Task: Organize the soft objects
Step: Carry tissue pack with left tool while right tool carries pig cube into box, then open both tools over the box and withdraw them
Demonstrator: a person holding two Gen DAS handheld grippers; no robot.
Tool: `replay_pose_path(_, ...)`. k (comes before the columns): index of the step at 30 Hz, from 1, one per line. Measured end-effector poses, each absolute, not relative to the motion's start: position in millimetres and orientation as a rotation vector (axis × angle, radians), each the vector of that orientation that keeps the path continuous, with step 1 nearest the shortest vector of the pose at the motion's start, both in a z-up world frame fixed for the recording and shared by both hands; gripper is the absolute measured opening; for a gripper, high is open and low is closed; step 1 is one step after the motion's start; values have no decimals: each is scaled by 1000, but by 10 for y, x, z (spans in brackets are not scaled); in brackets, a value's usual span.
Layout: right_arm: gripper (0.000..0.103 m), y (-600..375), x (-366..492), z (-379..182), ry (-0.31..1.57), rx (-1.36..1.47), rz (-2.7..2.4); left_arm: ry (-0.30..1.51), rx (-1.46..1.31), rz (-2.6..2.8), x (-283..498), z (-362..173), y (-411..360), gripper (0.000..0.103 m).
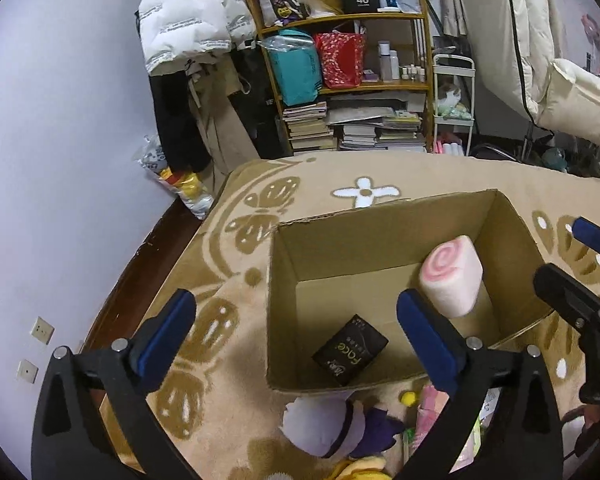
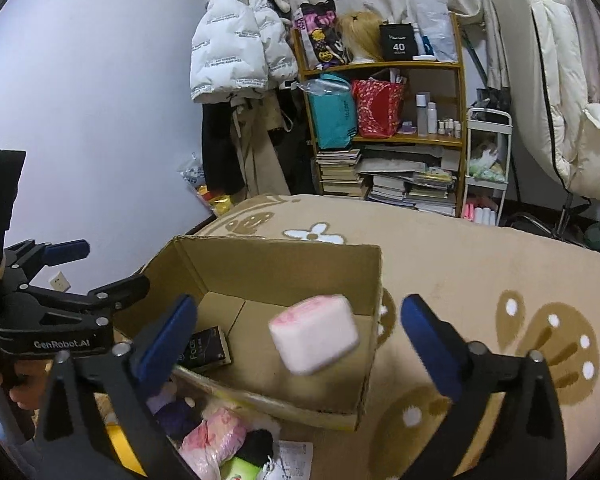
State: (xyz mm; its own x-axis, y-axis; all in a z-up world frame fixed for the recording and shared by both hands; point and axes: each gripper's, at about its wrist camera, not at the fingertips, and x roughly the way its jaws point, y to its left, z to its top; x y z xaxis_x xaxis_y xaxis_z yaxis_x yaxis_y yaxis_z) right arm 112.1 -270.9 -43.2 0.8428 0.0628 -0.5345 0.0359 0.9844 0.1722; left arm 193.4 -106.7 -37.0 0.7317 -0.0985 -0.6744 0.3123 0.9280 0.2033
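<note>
An open cardboard box (image 1: 384,216) stands on the beige patterned blanket; it also shows in the right wrist view (image 2: 284,264). A pink-and-white swirl plush roll (image 1: 454,278) is inside the box near its right wall, blurred in the right wrist view (image 2: 314,334), touching neither gripper. A black box marked "Face" (image 1: 350,350) lies on the box floor (image 2: 206,350). My left gripper (image 1: 296,330) is open and empty over the box's near edge. My right gripper (image 2: 300,338) is open and empty above the box's near right side.
A pile of soft toys lies in front of the box: a purple-and-white plush (image 1: 332,426), a pink plush (image 2: 214,438), yellow and green items. A bookshelf (image 1: 348,80) with bags and books, hanging coats and a white trolley (image 1: 454,100) stand behind the bed.
</note>
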Motion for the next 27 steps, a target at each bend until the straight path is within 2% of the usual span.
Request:
replay_pose_path(15,103,-2630,642,-279,571,242,18,768,172,-200,1599,-100,-575,100)
replay_pose_path(27,103,-2437,236,-154,574,232,65,859,172,-133,1127,-77,-298,100)
